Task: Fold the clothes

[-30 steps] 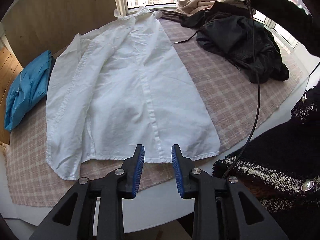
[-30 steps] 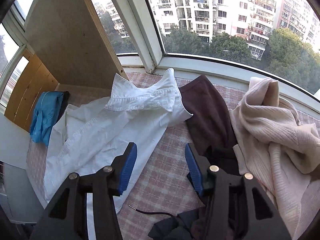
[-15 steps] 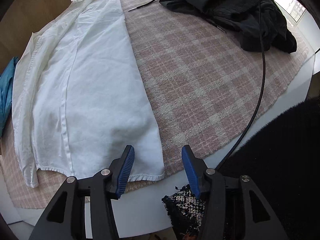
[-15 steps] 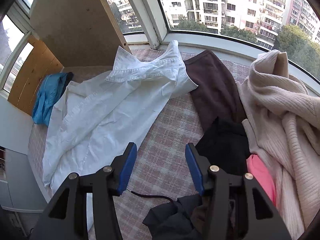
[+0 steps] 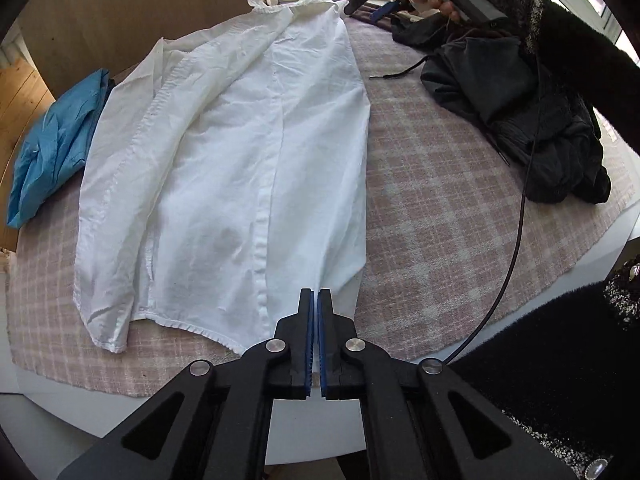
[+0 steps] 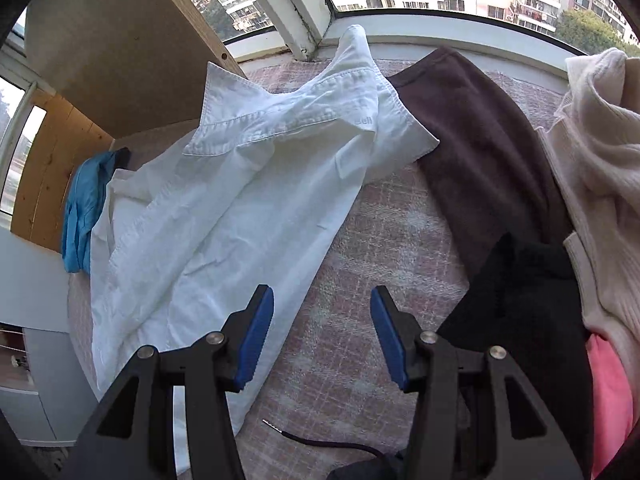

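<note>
White shirt (image 5: 240, 168) lies spread on desk (image 5: 440, 208), hem corner now pinched in my left tongs (image 5: 314, 300), which gaped half second ago. Right tongs (image 6: 322, 336) released, hovering near collar. Likely ready to lift side over for fold.

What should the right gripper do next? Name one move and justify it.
Probably lower the open right gripper toward the shirt's collar end and close on that near edge. The left gripper looks shut on the hem corner, while the shirt lies flat on the plaid mat, so a fold likely needs its far end held too.
</note>
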Demonstrator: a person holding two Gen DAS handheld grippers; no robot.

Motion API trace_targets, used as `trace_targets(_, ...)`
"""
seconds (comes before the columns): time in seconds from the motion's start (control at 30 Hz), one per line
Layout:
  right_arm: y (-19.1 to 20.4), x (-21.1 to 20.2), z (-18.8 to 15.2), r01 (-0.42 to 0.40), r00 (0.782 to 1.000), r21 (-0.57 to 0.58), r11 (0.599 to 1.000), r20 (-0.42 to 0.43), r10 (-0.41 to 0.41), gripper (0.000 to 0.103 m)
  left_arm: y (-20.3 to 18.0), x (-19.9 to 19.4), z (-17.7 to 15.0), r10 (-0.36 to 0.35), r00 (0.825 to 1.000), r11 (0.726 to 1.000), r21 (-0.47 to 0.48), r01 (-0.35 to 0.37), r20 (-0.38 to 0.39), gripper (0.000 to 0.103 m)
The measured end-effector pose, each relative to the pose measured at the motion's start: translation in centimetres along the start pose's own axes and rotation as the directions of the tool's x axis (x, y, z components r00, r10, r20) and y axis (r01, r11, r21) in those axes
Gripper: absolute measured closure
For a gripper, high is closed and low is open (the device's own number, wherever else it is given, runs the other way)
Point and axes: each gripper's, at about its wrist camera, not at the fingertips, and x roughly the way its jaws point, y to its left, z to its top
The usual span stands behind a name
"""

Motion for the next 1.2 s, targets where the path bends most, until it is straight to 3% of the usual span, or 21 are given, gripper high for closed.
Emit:
trace_targets(0.1, -0.4, 2.0, 0.8, -0.034, 0.999, 0.073, 0.997, -0.007, 0.034, 0.053, 3.2, -2.3, 0.4, 0.042, 0.998, 0.998, -0.055, -0.04, 0.047, 0.102)
trace_targets(0.2, -0.4, 3.4, 1.2, -0.123, 0.992, 0.099, 0.987, 0.027, 0.121, 0.057, 6.2, -3.5, 0.9, 0.06, 0.995, 0.994, -0.094, -0.053, 0.081, 0.102)
trace_targets(0.27, 0.0, 3.7, 1.4, -0.146, 0.989, 0.111, 0.983, 0.043, 0.142, 0.091, 7.5, -3.7, 1.2, 0.074, 0.992, 0.993, -0.104, -0.064, 0.098, 0.102)
trace_targets(0.53, 6.1, -1.1, 3.6, -0.198, 0.97, 0.036, 0.98, 0.152, 0.19, 0.096, 15.7, -6.9, 2.8, 0.186, 0.97, 0.977, -0.132, -0.167, 0.155, 0.102)
trace_targets(0.6, 8.4, -3.2, 4.4, -0.228, 0.956, 0.003, 0.974, 0.193, 0.223, 0.096, 18.7, -8.6, 4.0, 0.253, 0.951, 0.963, -0.14, -0.229, 0.179, 0.102)
trace_targets(0.67, 10.9, -5.4, 5.0, -0.244, 0.941, -0.042, 0.969, 0.23, 0.247, 0.096, 21.3, -11.2, 5.3, 0.322, 0.921, 0.944, -0.149, -0.294, 0.222, 0.102)
trace_targets(0.8, 14.6, -8.4, 6.2, -0.284, 0.906, -0.104, 0.953, 0.295, 0.302, 0.096, 23.0, -16.6, 7.1, 0.456, 0.827, 0.888, -0.112, -0.446, 0.328, 0.102)
trace_targets(0.87, 15.7, -8.7, 6.7, -0.267, 0.901, -0.133, 0.954, 0.315, 0.297, 0.096, 23.0, -17.3, 7.2, 0.457, 0.818, 0.884, -0.078, -0.461, 0.35, 0.101)
trace_targets(0.93, 16.0, -6.9, 7.3, -0.211, 0.923, -0.132, 0.969, 0.3, 0.242, 0.096, 23.3, -15.3, 6.8, 0.42, 0.845, 0.903, -0.062, -0.425, 0.332, 0.101)
trace_targets(1.0, 15.7, -4.1, 7.6, -0.147, 0.947, -0.123, 0.981, 0.268, 0.175, 0.096, 24.0, -10.6, 6.2, 0.38, 0.893, 0.924, -0.045, -0.381, 0.242, 0.101)
trace_targets(1.07, 15.0, -1.3, 7.7, -0.089, 0.964, -0.112, 0.99, 0.241, 0.114, 0.096, 24.1, -5.4, 5.4, 0.337, 0.93, 0.941, -0.025, -0.338, 0.147, 0.101)
trace_targets(1.2, 13.2, 1.5, 7.5, -0.013, 0.982, -0.092, 0.996, 0.187, 0.03, 0.096, 22.9, 2.3, 3.3, 0.285, 0.958, 0.958, 0.032, -0.285, 0.011, 0.101)
